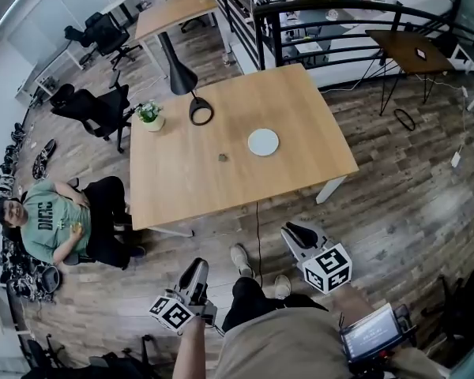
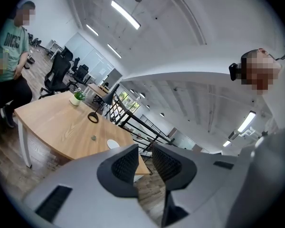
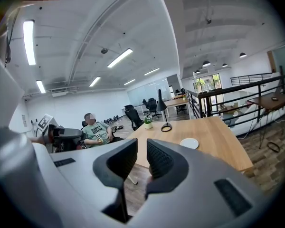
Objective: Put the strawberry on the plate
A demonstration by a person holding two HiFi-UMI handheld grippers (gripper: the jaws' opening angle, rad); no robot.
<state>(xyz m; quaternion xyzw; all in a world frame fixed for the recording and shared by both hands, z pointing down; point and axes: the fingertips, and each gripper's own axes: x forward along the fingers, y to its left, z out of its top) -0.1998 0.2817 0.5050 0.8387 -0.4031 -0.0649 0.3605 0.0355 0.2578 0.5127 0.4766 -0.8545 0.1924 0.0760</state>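
My left tool has its jaws almost together, with only a thin gap, and it holds nothing. My right tool is the same: pinched closed and empty. Both hang over the wood floor, well apart from the tabletop. The small strawberry sits on the tabletop near the white plate, at the plate's 8 o'clock, not touching it.

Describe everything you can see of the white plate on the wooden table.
The plate is small, round and white, seemingly smooth ceramic. It lies flat and empty on the wooden table, toward its right half in the head view. Nothing touches it but the tabletop; a small dark item lies apart to its left.
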